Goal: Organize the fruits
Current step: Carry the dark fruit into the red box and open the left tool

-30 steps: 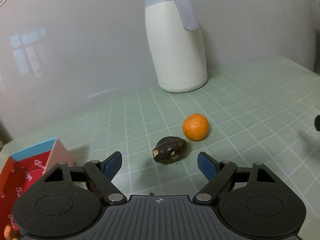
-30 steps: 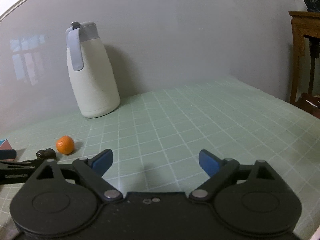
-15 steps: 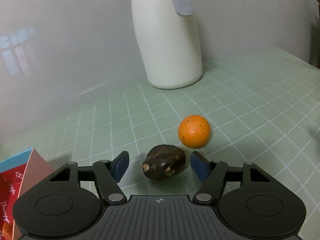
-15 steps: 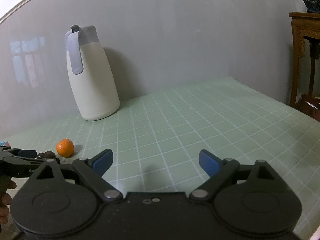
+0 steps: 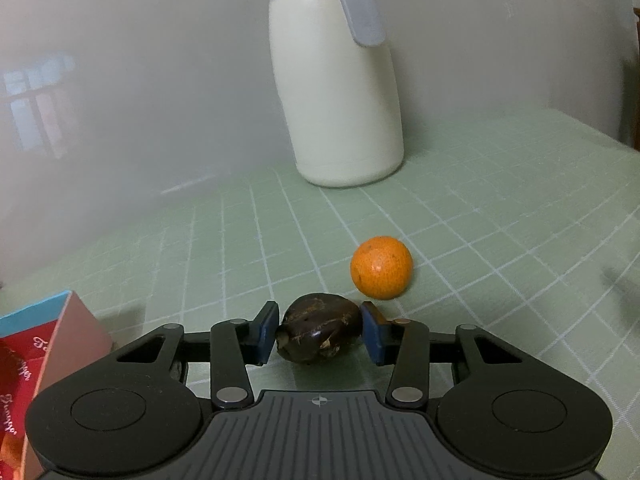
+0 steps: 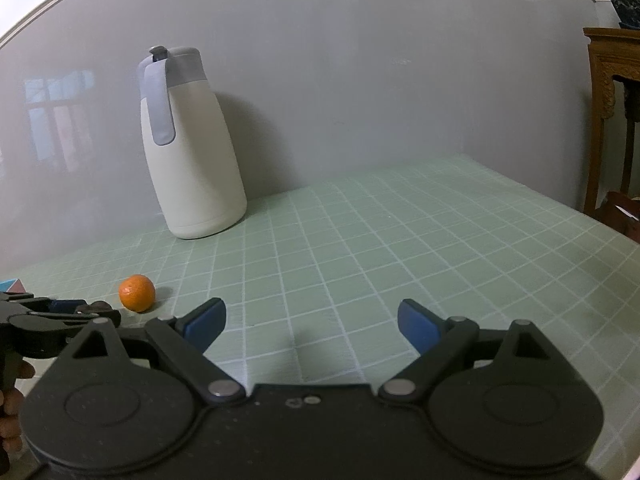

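Note:
A dark brown, wrinkled fruit [image 5: 320, 330] lies on the green checked tablecloth. My left gripper [image 5: 319, 332] is shut on it, with a blue pad against each side. A small orange [image 5: 381, 267] sits just beyond it to the right, apart from the pads. In the right wrist view the orange [image 6: 137, 292] shows at the far left, with the left gripper [image 6: 86, 310] beside it. My right gripper [image 6: 312, 322] is open and empty above bare cloth, well to the right of both fruits.
A tall cream jug with a grey lid and handle [image 5: 340, 100] stands at the back against the grey wall [image 6: 360, 80]. A red and blue carton [image 5: 44, 364] stands at the left. A wooden cabinet [image 6: 612, 120] stands off the table's right edge.
My left gripper moved forward around the dark fruit and shut on it. The right gripper stayed open and shifted only slightly.

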`<control>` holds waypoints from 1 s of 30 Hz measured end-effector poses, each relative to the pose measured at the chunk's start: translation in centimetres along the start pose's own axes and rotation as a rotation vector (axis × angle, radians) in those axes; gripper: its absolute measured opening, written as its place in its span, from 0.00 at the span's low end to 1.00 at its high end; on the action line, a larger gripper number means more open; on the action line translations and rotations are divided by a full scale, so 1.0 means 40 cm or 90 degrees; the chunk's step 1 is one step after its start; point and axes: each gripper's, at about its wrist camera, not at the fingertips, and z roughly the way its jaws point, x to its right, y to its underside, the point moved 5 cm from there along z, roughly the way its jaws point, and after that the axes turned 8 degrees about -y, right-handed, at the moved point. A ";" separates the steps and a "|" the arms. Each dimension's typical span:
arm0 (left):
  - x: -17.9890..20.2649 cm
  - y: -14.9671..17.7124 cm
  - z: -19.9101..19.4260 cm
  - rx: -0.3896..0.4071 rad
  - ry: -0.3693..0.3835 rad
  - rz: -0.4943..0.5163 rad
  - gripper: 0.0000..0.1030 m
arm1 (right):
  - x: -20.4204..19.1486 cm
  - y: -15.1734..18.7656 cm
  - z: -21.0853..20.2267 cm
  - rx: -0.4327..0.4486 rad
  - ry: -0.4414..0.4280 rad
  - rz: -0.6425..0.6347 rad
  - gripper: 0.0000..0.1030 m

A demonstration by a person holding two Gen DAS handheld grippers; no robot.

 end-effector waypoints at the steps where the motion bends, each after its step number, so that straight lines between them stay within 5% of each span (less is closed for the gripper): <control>1: -0.003 -0.003 -0.008 0.004 0.000 -0.003 0.43 | 0.001 0.000 -0.001 0.000 -0.001 0.000 0.90; 19: -0.220 -0.011 -0.218 0.092 -0.052 -0.088 0.43 | -0.096 0.012 0.017 -0.014 -0.036 -0.040 0.90; 30: -0.414 0.069 -0.257 0.068 -0.138 -0.152 0.43 | -0.181 0.028 0.033 -0.029 -0.061 -0.077 0.90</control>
